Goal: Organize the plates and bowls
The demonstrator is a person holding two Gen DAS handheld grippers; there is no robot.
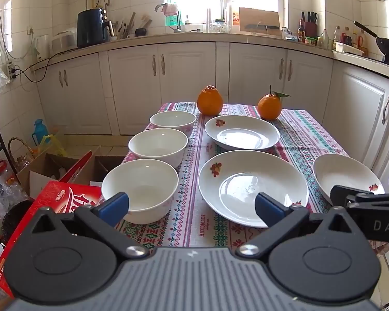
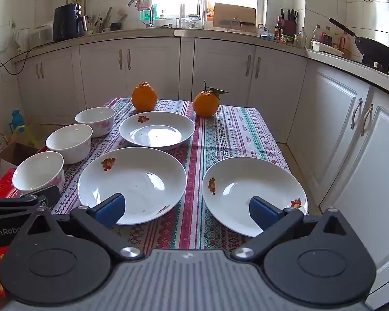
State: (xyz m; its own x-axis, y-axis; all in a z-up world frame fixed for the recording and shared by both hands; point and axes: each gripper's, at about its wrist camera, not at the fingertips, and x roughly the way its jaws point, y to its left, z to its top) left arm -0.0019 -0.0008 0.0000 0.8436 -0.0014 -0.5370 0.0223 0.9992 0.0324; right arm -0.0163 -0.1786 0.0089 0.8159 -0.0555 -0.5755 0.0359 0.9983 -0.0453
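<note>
Three white bowls stand in a row along the table's left side: near bowl (image 1: 140, 189) (image 2: 39, 172), middle bowl (image 1: 158, 146) (image 2: 69, 142), far bowl (image 1: 172, 120) (image 2: 95, 120). Three white flower-printed plates lie to their right: near-centre plate (image 1: 252, 186) (image 2: 132, 184), far plate (image 1: 242, 132) (image 2: 157, 129), near-right plate (image 1: 347, 178) (image 2: 254, 194). My left gripper (image 1: 192, 206) hovers open over the near edge, between the near bowl and the centre plate, holding nothing. My right gripper (image 2: 186, 208) is open and empty between the centre plate and the right plate.
Two oranges (image 1: 210, 100) (image 1: 269, 106) sit at the far end of the patterned tablecloth (image 1: 194, 223). A red box (image 1: 54, 202) and cardboard boxes (image 1: 46, 171) stand on the floor left of the table. White cabinets (image 2: 337, 140) close in on the right.
</note>
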